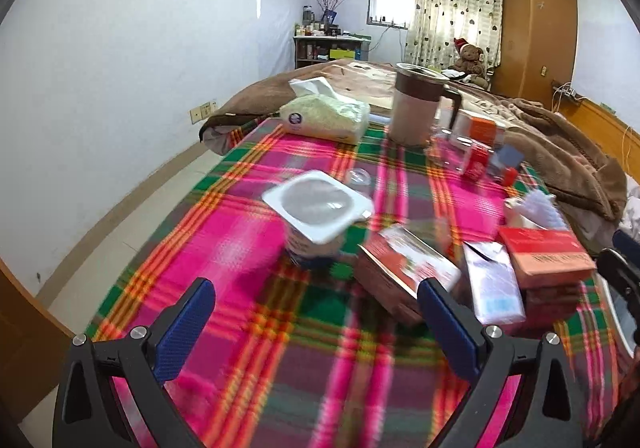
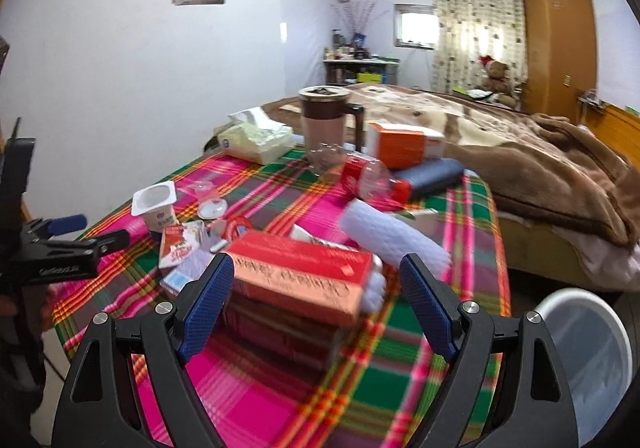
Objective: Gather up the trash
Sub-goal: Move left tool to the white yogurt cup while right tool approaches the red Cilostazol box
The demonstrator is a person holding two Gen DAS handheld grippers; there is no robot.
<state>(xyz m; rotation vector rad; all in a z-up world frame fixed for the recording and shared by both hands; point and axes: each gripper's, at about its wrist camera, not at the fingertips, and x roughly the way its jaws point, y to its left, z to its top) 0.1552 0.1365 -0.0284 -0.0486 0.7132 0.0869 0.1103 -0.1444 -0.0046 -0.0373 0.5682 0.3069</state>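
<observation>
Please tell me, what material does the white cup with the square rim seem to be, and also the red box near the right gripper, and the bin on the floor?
The white cup looks like thin glossy plastic: smooth, molded square rim, probably a yogurt pot. The red box seems printed cardboard with a slight sheen: flat faces, sharp folded edges. The bin appears to be smooth white plastic; something pale inside may be a thin liner, but that is unclear.

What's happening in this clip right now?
A person with two handheld grippers is about to clear trash off a plaid-covered table. Both grippers are open and empty. The left gripper faces a white yogurt cup; the right gripper is lined up on a red box. A white bin stands at the table's right edge. Nothing is picked up yet.
</observation>
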